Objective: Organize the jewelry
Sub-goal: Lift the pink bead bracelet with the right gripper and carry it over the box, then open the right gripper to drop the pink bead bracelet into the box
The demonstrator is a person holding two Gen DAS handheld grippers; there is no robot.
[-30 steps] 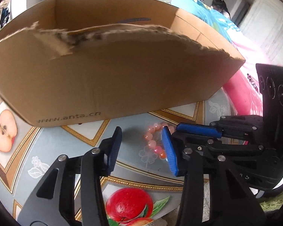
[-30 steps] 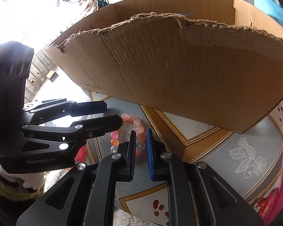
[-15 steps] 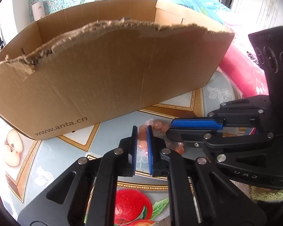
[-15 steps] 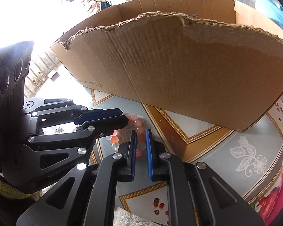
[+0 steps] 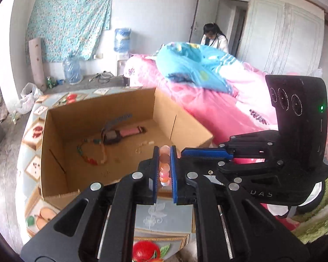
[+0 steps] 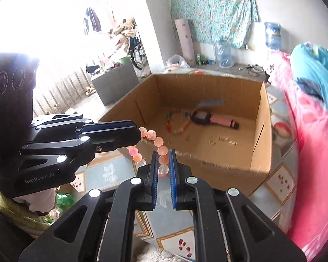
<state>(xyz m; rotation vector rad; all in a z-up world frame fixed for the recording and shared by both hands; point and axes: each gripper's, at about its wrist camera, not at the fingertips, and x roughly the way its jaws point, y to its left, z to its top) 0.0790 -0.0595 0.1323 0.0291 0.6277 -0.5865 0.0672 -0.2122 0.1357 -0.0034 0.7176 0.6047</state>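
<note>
- A bed [image 5: 218,109] with pink bedding and a blue quilt [image 5: 192,63] piled on it.
- A floral cloth [image 6: 214,11] hung on the wall.
- Two water jugs [image 6: 223,53] (one standing on the floor).
- A person [image 5: 214,38] beyond the bed.
- A bicycle [image 6: 137,50].

Pink-orange bead bracelet [image 6: 155,140], translucent round beads, strung in loop, suspended above table just before cardboard box [image 6: 259,131] near wall. Box open-topped, near rim torn; inside on floor: multicolour bead necklace [image 6: 177,122], pink-strapped watch [image 6: 216,120], small bits.
</note>
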